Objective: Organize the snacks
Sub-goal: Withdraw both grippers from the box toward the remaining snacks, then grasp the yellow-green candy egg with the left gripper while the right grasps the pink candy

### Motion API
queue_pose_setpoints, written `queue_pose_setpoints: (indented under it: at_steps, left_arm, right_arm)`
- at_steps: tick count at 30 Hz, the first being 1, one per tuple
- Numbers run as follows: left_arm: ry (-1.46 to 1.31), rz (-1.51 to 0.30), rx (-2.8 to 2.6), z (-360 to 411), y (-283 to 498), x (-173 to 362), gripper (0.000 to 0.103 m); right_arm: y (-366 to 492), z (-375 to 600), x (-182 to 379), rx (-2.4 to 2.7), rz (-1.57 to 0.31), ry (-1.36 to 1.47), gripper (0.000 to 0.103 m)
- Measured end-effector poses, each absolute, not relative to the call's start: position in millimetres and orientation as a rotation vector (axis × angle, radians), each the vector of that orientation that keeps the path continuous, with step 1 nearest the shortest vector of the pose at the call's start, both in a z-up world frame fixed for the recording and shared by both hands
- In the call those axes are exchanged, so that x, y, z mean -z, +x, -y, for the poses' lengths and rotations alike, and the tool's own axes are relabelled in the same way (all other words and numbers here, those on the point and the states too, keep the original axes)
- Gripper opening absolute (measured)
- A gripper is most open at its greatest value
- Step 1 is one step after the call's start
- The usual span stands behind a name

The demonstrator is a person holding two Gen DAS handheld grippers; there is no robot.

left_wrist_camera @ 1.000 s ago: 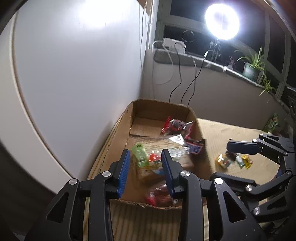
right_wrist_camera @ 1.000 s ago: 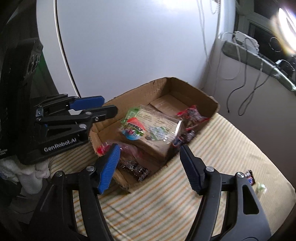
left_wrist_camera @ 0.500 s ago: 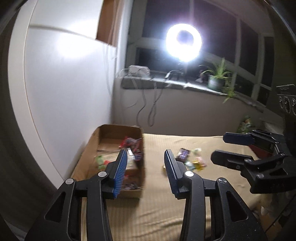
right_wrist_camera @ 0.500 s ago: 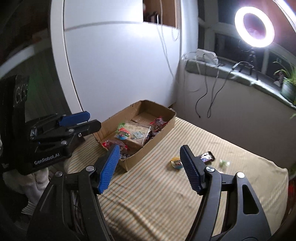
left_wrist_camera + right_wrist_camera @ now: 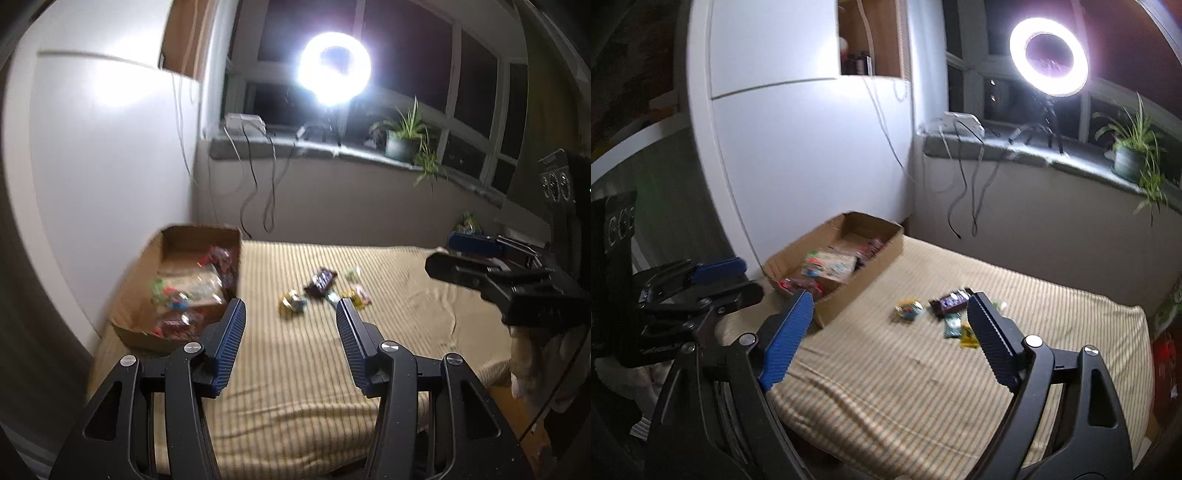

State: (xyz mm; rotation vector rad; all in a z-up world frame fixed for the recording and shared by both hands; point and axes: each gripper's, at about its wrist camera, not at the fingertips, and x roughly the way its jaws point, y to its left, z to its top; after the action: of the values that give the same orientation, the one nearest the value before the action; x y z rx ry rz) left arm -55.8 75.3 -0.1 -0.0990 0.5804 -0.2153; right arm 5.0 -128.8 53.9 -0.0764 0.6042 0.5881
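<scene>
A cardboard box (image 5: 155, 291) sits at the left edge of a striped bed (image 5: 295, 369), against the white wall (image 5: 110, 184), its long axis running from the near edge toward the window wall. Inside lie a large clear packet (image 5: 188, 290) with green and red print and several red wrappers (image 5: 221, 258), too blurred to read.

On the open bedcover, well apart from the box, is a small cluster of loose snacks: a dark bar (image 5: 320, 281) lying on a slant, a yellow wrapper (image 5: 293, 301) to its left, a green one (image 5: 952, 325) and a yellow one (image 5: 968, 338) beside it.

The left claw (image 5: 290, 310) hovers above the bed with its blue pads (image 5: 231, 343) set wide apart, holding nothing and touching nothing. Seen from its camera, the cluster lies ahead between the fingertips and the box ahead to the left.

The right claw (image 5: 890, 306) is likewise spread wide and empty. From its view the yellow wrapper (image 5: 908, 309) and dark bar (image 5: 951, 301) lie just beyond the gap, the box (image 5: 849, 266) farther left.

A ring light (image 5: 1049, 57) and potted plant (image 5: 1130, 155) stand on the windowsill.
</scene>
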Motion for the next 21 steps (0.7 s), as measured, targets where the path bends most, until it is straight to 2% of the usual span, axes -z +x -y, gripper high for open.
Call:
queue_pose_setpoints:
  at_steps: [15, 17, 19, 21]
  left_arm:
    - [-0.043, -0.740, 0.276, -18.7, 43.4, 78.5, 0.050]
    - [-0.049, -0.763, 0.276, -15.4, 57.8, 89.6, 0.046]
    - [-0.042, -0.786, 0.267, -10.8, 73.2, 101.5, 0.043]
    - [-0.030, -0.797, 0.253, -8.4, 83.4, 108.9, 0.041]
  right_arm:
    - [96.9, 186.4, 27.1, -0.487, -0.754, -0.074, 0.088]
    - [106.3, 184.7, 37.1, -0.483, -0.777, -0.088, 0.088]
    - [116.5, 184.2, 49.1, -0.489, -0.803, -0.089, 0.085]
    - [129.5, 182.8, 64.9, -0.501, -0.850, -0.075, 0.074]
